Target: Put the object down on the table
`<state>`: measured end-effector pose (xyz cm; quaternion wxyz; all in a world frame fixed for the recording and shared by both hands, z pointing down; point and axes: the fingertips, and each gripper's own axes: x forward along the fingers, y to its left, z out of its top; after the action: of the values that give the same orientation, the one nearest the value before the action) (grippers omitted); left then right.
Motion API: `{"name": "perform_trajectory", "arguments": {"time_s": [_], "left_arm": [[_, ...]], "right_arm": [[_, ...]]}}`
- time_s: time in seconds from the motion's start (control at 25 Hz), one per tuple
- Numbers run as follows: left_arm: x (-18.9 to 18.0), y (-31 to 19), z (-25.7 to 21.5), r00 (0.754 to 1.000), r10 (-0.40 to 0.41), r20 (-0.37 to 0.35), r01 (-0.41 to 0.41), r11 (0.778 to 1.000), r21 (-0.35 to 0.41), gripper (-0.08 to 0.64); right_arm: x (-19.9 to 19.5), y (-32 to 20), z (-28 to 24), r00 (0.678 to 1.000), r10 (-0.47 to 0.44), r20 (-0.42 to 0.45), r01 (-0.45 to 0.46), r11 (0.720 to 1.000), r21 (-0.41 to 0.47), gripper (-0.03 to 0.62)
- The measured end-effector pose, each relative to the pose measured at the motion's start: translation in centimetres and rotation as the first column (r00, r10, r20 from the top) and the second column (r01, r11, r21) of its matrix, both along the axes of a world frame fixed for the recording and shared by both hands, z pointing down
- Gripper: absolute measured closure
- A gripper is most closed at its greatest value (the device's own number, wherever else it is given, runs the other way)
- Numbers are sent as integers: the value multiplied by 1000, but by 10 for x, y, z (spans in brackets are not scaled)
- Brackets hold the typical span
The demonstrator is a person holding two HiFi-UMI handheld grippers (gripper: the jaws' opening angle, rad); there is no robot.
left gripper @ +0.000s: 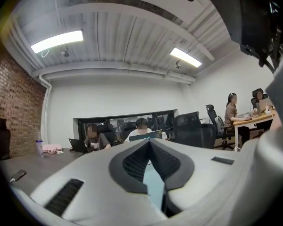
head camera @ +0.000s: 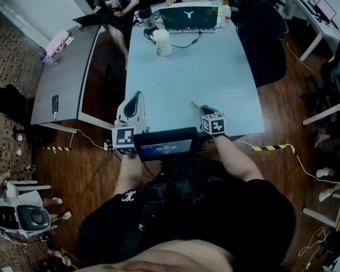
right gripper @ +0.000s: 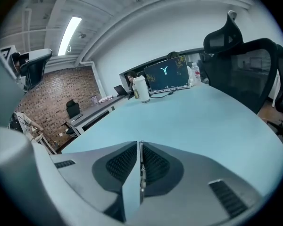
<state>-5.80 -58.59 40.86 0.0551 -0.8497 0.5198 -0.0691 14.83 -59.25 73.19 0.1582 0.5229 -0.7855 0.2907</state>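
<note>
Starting at the left, a grey side table (head camera: 68, 78) stands beside the worktop with a dark phone (head camera: 55, 103) lying near its near edge and a pink bag (head camera: 58, 41) at its far end. Next comes the light-blue table (head camera: 204, 78). The left gripper (head camera: 137, 95) is held over its near-left corner, pointing toward the far edge. In its own view the two dark pads meet at their tips and nothing sits between them; lower down a narrow slit shows only blue tabletop.

Further right, near the far edge and left of centre, a white cup (head camera: 162, 42) stands upright on the table. It may be the object the task means, though the pictures do not settle that. It is well apart from both grippers and touched by neither. Just beyond it, at the far edge, an open laptop (head camera: 190, 17) faces away from the person, and a dark cable runs from it toward the cup.

The right gripper (right gripper: 141, 144) hangs over the near edge, right of centre (its marker cube sits at the person's wrist). Its jaws are pressed together along their whole length — a thin seam, nothing gripped. A black office chair (right gripper: 245, 65) stands off the table's far-right corner.
</note>
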Motion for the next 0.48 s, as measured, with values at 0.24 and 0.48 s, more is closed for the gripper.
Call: {"name": "perform_trajectory", "arguments": {"time_s": [0.24, 0.48], "left_arm": [[8, -1, -6, 1000, -14, 17, 14, 1000, 17, 566], [6, 3, 17, 1000, -17, 10, 17, 1000, -3, 566]], "right_arm": [[14, -4, 5, 994, -26, -109, 30, 999, 37, 308], [32, -11, -46, 993, 28, -114, 0, 971, 240, 267]]}}
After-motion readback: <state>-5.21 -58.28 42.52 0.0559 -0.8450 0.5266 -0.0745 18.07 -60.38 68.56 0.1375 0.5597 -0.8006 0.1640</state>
